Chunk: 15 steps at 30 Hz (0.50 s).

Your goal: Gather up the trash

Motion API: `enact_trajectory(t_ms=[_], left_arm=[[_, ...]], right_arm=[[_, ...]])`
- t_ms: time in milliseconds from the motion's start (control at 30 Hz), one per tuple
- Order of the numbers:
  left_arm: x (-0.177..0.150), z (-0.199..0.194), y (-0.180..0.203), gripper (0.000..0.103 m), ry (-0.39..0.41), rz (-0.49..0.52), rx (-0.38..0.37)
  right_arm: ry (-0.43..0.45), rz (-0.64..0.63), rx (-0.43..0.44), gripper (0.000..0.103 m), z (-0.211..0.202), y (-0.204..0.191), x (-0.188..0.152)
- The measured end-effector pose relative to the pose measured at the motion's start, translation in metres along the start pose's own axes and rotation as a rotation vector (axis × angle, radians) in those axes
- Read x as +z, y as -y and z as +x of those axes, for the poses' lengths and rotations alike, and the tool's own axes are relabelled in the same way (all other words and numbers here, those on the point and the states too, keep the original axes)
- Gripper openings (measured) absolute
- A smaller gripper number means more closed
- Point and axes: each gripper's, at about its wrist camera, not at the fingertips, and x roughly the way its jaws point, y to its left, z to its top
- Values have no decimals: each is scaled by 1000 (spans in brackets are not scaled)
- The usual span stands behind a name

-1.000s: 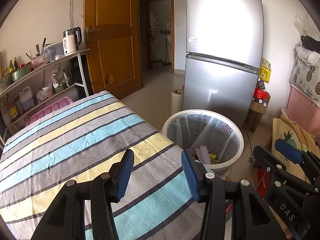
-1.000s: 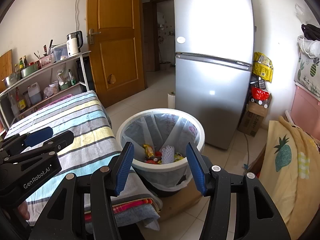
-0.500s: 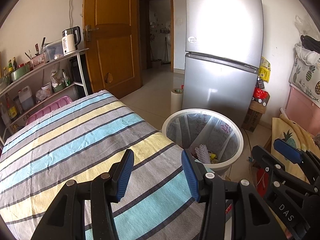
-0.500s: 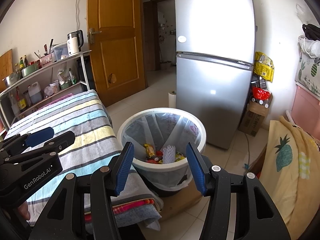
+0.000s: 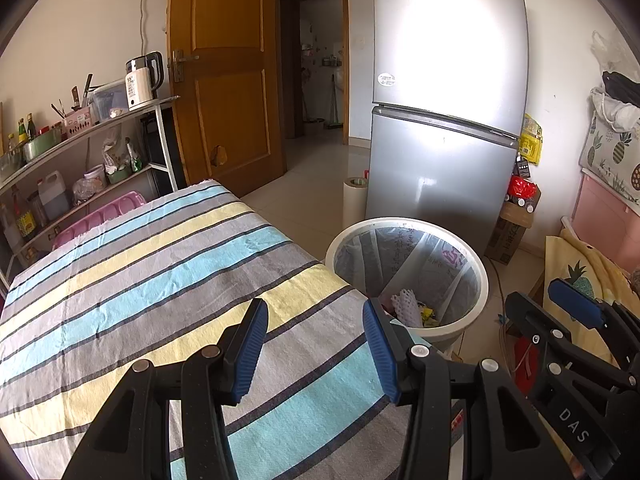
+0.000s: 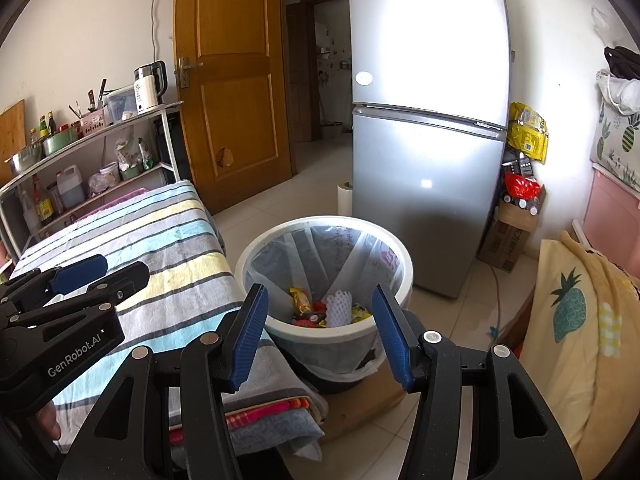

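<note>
The trash bin [image 6: 324, 276] is a white round bucket lined with a translucent plastic bag printed with faint writing; it stands on the tiled floor just beside the right edge of the striped table [image 5: 140, 280], with the silver fridge [image 6: 432, 140] close behind it. At its bottom lies the collected trash [image 6: 320, 308]: a white foam net sleeve, yellow and red snack wrappers, and a brown packet, all heaped together.

The right gripper [image 6: 320, 328] hangs over the near rim of the bin, tilted downward, its blue-padded jaws standing apart with nothing between them; the heap of wrappers shows through the gap. The left gripper [image 5: 314, 340] is held over the near right part of the table, also angled down, jaws parted and empty, with only the striped cloth below them. Each gripper appears at the edge of the other's view, the two side by side and near each other.

Under the table's cloth, folded textiles [image 6: 276, 412] stick out at the near corner. Far left, a metal shelf [image 5: 92, 132] carries a white kettle [image 5: 142, 80], bottles and containers. A wooden door [image 5: 224, 72] stands beyond the table, and a pineapple-print fabric [image 6: 576, 328] lies to the right.
</note>
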Motion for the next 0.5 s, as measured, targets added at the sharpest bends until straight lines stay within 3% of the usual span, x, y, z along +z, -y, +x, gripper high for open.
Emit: enact_trajectory(t_ms=[500], left_arm=[[-2,1,-1,49,0,1,1]], right_arm=[[-1,0,2,55,0,0,0]])
